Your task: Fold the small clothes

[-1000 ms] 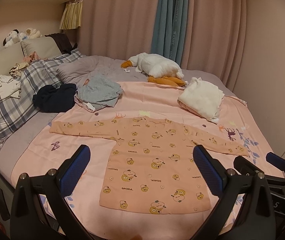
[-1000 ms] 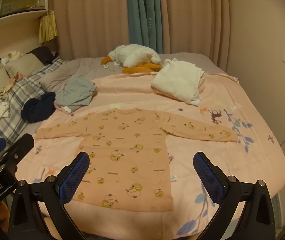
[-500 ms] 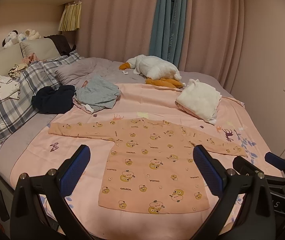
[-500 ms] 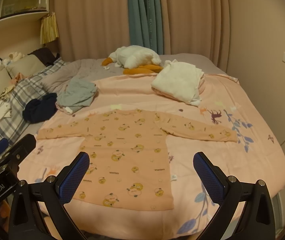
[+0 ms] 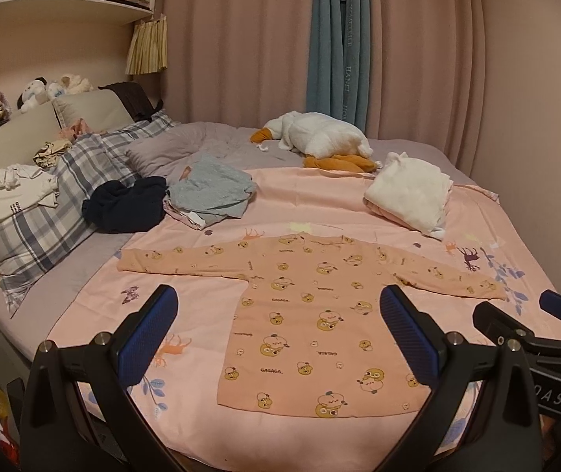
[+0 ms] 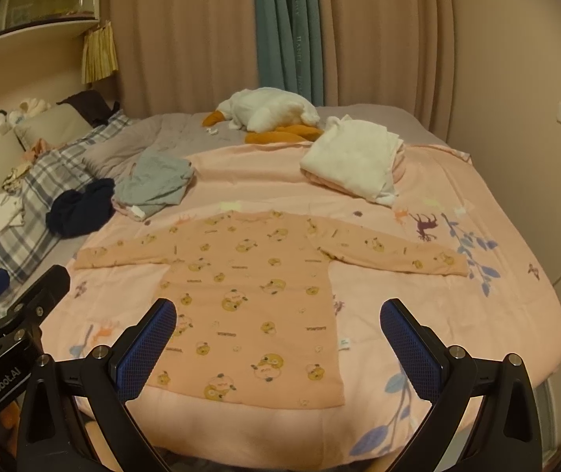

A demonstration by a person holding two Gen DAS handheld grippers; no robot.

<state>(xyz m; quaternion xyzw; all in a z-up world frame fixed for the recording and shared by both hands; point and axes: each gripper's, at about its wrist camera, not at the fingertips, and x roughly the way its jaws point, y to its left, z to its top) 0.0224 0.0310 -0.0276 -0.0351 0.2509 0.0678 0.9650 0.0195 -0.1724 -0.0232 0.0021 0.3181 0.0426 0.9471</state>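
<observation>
Peach shirt (image 5: 320,314) flat, sleeves spread | hem near bed edge | left gripper (image 5: 278,328), right gripper (image 6: 278,330) jaws wide, empty

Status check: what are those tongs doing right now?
Left tongs open, right tongs open, both empty. Peach long-sleeved bear-print shirt flat, unfolded. Nothing blocking.

On the bed sheet (image 5: 320,192) the shirt (image 5: 320,314) lies flat at the centre, with clothes (image 5: 209,192) at ten o'clock, a towel (image 5: 410,192) at one o'clock and a toy goose (image 5: 320,137) behind at twelve.
</observation>
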